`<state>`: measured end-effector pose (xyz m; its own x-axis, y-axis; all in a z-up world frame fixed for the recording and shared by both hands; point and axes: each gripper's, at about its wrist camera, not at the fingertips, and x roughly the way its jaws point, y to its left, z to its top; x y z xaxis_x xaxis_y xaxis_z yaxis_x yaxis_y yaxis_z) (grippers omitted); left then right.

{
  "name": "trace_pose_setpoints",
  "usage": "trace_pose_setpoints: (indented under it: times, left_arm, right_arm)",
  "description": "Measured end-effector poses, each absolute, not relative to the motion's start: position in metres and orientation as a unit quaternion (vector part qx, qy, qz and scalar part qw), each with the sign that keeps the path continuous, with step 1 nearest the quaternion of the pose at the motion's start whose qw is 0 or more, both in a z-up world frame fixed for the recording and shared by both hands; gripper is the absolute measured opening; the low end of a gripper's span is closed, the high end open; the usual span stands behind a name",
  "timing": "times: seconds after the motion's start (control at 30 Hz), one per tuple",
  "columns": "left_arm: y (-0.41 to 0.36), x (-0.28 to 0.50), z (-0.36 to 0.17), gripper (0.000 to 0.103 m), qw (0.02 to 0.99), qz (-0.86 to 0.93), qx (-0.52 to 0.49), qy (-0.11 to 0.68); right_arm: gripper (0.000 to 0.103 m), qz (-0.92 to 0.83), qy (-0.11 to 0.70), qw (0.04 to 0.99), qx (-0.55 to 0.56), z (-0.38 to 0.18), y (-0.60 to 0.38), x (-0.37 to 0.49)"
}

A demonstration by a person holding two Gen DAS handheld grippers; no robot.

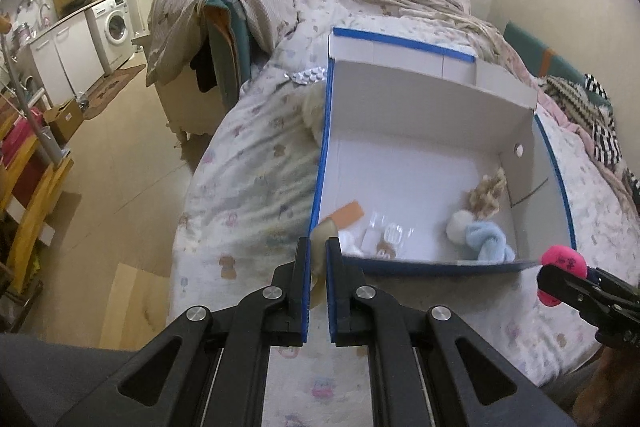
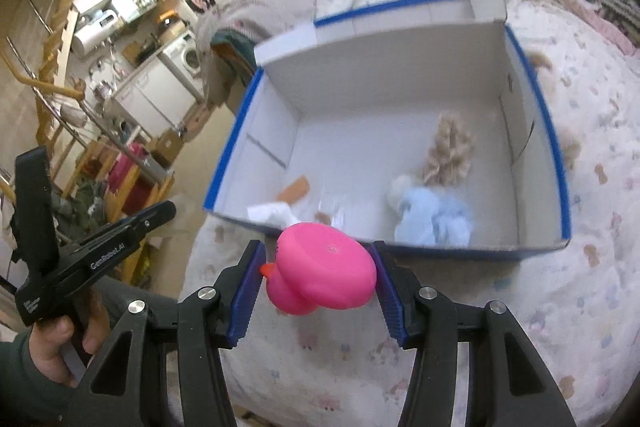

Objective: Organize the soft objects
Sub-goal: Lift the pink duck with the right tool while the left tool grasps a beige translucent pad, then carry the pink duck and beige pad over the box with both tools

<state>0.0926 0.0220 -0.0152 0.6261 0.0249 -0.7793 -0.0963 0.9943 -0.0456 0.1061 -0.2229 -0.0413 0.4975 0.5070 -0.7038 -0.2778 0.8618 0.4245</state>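
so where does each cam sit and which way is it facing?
Left wrist: behind the left tongs, angled down at the blue-edged white cardboard box on the bed; a cream soft item pinched.
Right wrist: behind the right tongs, angled down at the box; pink rubber duck held, hand visible.
Shared: box, duck.

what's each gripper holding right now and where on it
The right gripper clamps a pink rubber duck across the sides of its body. The left gripper pinches a pale cream soft piece near its top end.
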Motion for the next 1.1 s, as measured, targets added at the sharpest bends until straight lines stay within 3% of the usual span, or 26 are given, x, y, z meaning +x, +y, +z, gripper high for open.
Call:
trace_pose_setpoints:
  times: [0.7, 1.1]
  left_arm:
    - [-0.011, 0.168, 0.011, 0.006, 0.907, 0.005, 0.002, 0.420]
    - [-0.034, 0.217, -0.035, 0.007, 0.890, -0.010, 0.016, 0.455]
  right_arm:
    - [0.057, 0.200, 0.400, 0.882, 0.145, -0.014, -0.255, 0.163]
    - [0.057, 0.180, 0.429, 0.879, 0.105, -0.037, -0.245, 0.214]
